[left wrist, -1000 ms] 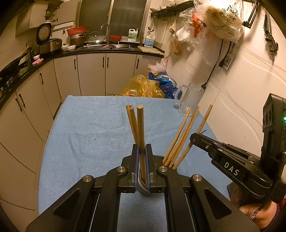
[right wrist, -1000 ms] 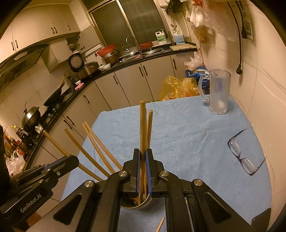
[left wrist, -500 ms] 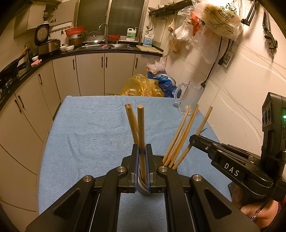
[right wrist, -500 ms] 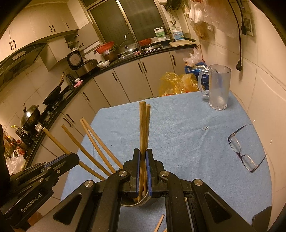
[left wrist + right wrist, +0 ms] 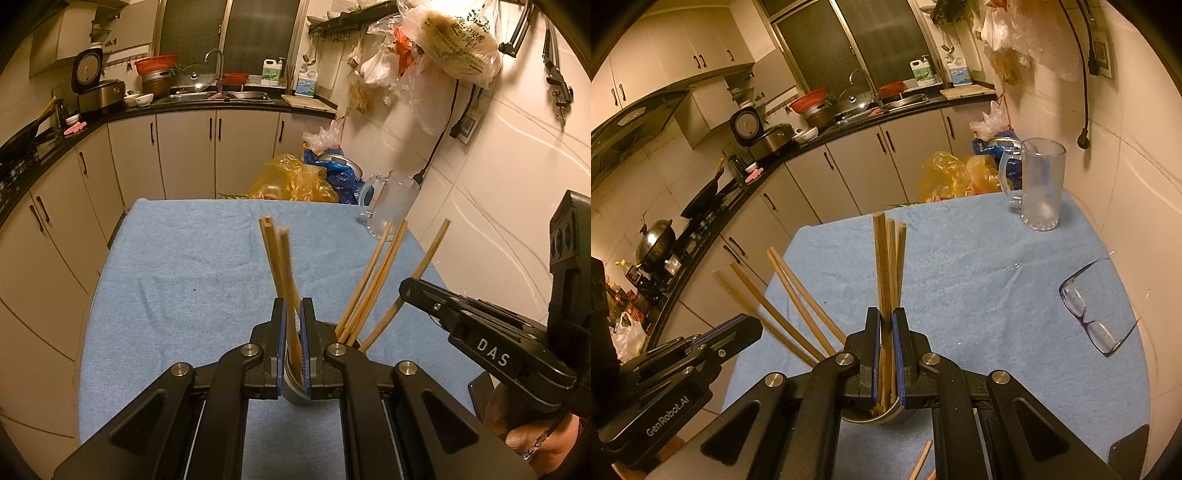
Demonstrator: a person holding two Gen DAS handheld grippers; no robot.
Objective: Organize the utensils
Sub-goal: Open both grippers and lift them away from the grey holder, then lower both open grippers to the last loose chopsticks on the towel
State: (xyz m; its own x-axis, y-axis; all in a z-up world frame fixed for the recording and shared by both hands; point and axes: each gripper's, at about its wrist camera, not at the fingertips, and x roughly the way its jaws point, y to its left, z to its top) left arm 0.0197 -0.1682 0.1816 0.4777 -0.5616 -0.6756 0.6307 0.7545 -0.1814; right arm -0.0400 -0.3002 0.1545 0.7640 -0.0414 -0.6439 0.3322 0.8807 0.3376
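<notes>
A steel cup (image 5: 295, 386) stands on the blue-clothed table (image 5: 177, 280), right under my fingers. My left gripper (image 5: 291, 312) is shut on a bunch of wooden chopsticks (image 5: 282, 266) whose lower ends reach into the cup. To its right my right gripper (image 5: 406, 290) grips more chopsticks (image 5: 373, 280) that lean right out of the cup. In the right wrist view my right gripper (image 5: 886, 319) is shut on three upright chopsticks (image 5: 888, 266) over the cup (image 5: 886, 415). My left gripper (image 5: 753, 326) holds the left-leaning chopsticks (image 5: 798, 295).
A glass mug (image 5: 1041, 184) stands at the table's far right corner, and eyeglasses (image 5: 1093, 306) lie near the right edge. A loose chopstick (image 5: 921, 461) lies by the near edge. Plastic bags (image 5: 295, 181) sit behind the table. A hand (image 5: 528, 435) holds the right gripper.
The chopsticks in my left grip lean a little more to the left. Those in my right grip have fanned apart at the tips. Both hands stay where they were.
</notes>
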